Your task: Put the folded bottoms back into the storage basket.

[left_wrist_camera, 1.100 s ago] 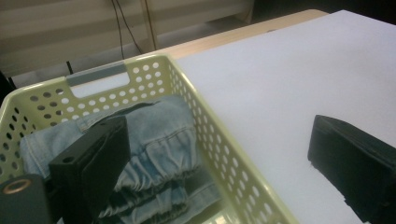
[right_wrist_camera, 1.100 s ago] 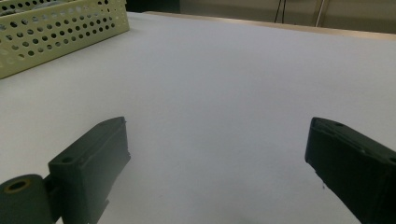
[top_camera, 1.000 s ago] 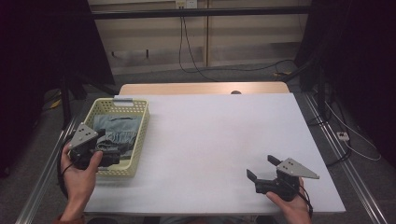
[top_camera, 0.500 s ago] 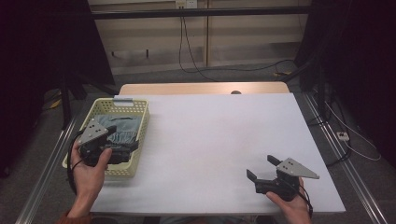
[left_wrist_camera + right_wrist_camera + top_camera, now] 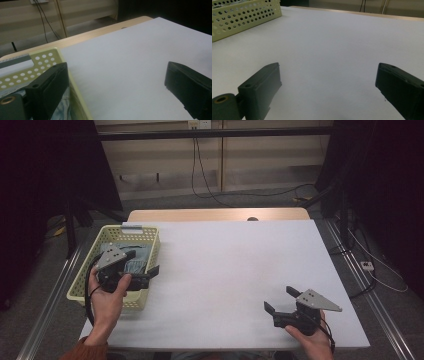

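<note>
Grey floor; pale wall panels; dangling cables

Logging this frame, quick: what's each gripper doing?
Left gripper: open, empty, straddling the basket wall.
Right gripper: open, empty, over the table.

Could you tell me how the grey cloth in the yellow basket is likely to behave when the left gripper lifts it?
The grey cloth lies rumpled in folds, so it will probably hang limp and drape from whichever point is pinched. It looks thin, so likely light. The perforated yellow basket also seems light and might shift if cloth snags its rim. The left gripper straddles that rim, jaws open.
</note>
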